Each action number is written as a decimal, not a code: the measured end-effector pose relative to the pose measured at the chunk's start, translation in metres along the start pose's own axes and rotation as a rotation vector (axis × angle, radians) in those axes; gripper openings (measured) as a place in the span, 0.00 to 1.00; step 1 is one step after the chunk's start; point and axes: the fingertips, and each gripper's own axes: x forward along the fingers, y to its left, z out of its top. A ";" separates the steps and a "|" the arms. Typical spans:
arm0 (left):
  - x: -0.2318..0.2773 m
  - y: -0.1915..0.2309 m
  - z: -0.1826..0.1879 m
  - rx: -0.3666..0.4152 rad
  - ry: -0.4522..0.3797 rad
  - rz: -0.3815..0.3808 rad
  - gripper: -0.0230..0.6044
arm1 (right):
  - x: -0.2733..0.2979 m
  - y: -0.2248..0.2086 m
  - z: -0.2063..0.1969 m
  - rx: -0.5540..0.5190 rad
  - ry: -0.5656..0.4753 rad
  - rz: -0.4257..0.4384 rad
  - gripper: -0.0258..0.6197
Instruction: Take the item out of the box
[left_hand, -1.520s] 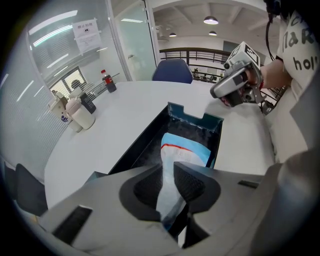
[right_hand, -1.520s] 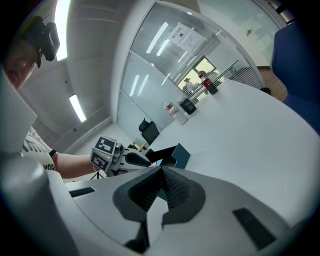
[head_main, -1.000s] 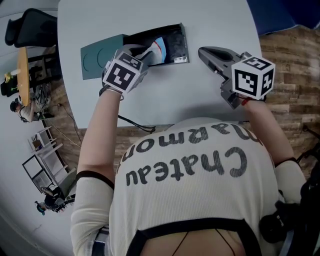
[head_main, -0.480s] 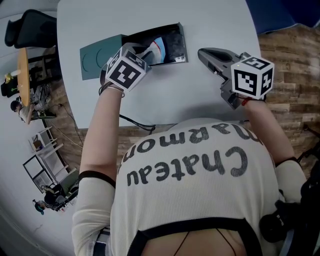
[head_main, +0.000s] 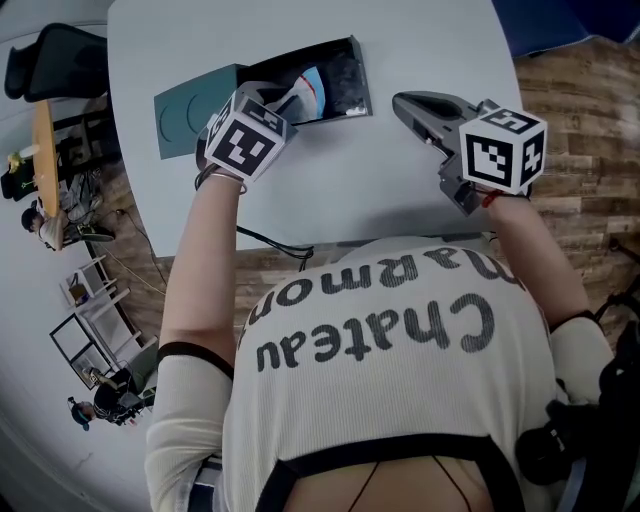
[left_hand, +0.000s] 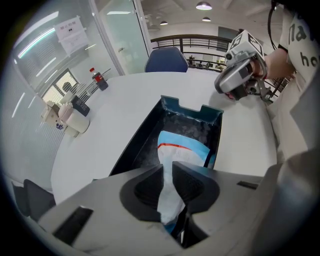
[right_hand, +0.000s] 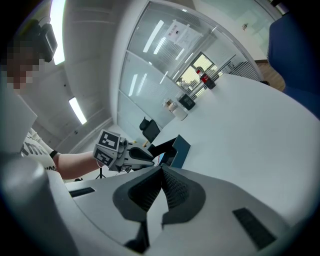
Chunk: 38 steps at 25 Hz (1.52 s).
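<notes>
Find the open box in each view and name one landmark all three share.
Head view: the box lies at the top, left of centre.
Left gripper view: the box fills the centre of the picture.
Right gripper view: the box is small, near the centre.
Shared landmark: the white table under it.

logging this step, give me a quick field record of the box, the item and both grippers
box: open, dark inside, on the white table
item: white-and-blue packet, far end in the box, near end between the left jaws
left gripper: jaws closing on the packet
right gripper: jaws together, empty, apart from the box
</notes>
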 end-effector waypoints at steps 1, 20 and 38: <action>0.000 0.000 0.002 -0.002 -0.008 0.003 0.17 | -0.003 0.000 0.000 0.001 -0.006 -0.006 0.04; -0.057 0.019 0.013 -0.099 -0.256 0.192 0.13 | -0.049 0.049 0.009 -0.112 -0.129 -0.130 0.04; -0.210 -0.015 0.036 -0.209 -0.807 0.280 0.11 | -0.076 0.163 0.009 -0.282 -0.225 -0.189 0.04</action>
